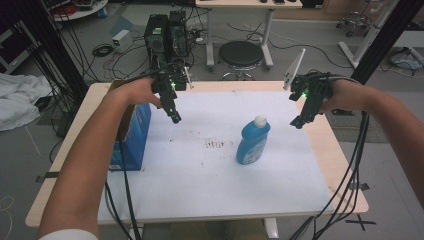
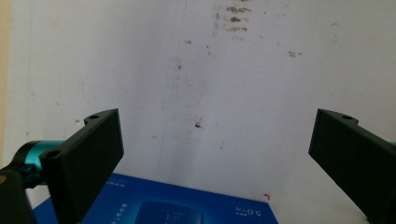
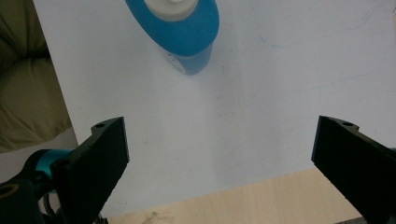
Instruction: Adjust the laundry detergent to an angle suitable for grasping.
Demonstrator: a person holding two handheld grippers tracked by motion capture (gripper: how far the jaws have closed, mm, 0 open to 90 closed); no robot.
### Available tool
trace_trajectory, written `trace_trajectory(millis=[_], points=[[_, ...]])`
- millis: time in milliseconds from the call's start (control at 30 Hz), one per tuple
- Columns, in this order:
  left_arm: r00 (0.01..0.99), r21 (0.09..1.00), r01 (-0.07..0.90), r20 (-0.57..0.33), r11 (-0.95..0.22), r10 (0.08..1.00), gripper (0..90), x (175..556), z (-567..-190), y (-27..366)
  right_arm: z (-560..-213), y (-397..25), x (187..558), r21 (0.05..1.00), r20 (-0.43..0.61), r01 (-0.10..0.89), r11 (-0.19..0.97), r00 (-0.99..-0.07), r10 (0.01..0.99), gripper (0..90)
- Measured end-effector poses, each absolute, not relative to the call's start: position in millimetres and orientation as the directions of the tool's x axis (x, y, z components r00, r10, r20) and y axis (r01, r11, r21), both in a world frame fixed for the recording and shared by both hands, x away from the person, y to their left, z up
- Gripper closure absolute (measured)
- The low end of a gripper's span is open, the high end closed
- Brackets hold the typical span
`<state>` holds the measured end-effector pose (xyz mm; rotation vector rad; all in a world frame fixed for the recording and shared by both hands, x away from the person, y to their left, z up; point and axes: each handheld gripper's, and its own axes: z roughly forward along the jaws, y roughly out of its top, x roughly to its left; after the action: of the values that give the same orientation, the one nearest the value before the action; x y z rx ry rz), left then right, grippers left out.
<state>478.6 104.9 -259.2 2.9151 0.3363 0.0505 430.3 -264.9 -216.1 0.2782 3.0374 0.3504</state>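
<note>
A blue bottle (image 1: pixel 253 142) with a white cap stands upright on the white sheet (image 1: pixel 210 175), right of centre; its top shows in the right gripper view as the blue bottle (image 3: pixel 180 28). A blue box (image 1: pixel 134 137) stands at the sheet's left edge, and the blue box (image 2: pixel 163 205) lies below the left jaws. My left gripper (image 1: pixel 175 118) hovers open above the sheet beside the box. My right gripper (image 1: pixel 297 122) hangs open over the sheet's right edge, apart from the bottle. Left gripper (image 2: pixel 217 149) and right gripper (image 3: pixel 219 154) hold nothing.
Brown stains (image 1: pixel 215 144) mark the sheet's middle. A white panel (image 1: pixel 294 69) stands at the table's far right edge. Behind the wooden table (image 1: pixel 345 165) are a round stool (image 1: pixel 241 54), computer towers (image 1: pixel 165 32) and many floor cables.
</note>
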Motion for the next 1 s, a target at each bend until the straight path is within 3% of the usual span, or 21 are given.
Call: trace_trajectory(millis=[467,833,967,1000], points=[[0.969,0.226,0.235,0.021,-0.945,0.245,3.1,477.1,-256.6,105.0,-216.4,-264.2,429.2,0.232,-0.047,0.164,0.959,-0.983,0.180,3.0],[0.955,0.353,0.250,0.062,-0.902,0.290,3.1,475.7,-258.3,101.6,-215.1,-266.6,428.0,0.243,-0.060,0.158,0.957,-0.982,0.178,3.0],[0.938,0.436,0.270,0.082,-0.858,0.337,3.1,475.7,-262.4,104.0,-217.1,-264.7,429.7,0.240,-0.056,0.154,0.958,-0.983,0.172,3.0],[0.926,0.492,0.273,0.097,-0.827,0.364,3.1,474.8,-264.5,104.8,-217.2,-264.2,429.6,0.239,-0.052,0.161,0.958,-0.983,0.178,3.0]])
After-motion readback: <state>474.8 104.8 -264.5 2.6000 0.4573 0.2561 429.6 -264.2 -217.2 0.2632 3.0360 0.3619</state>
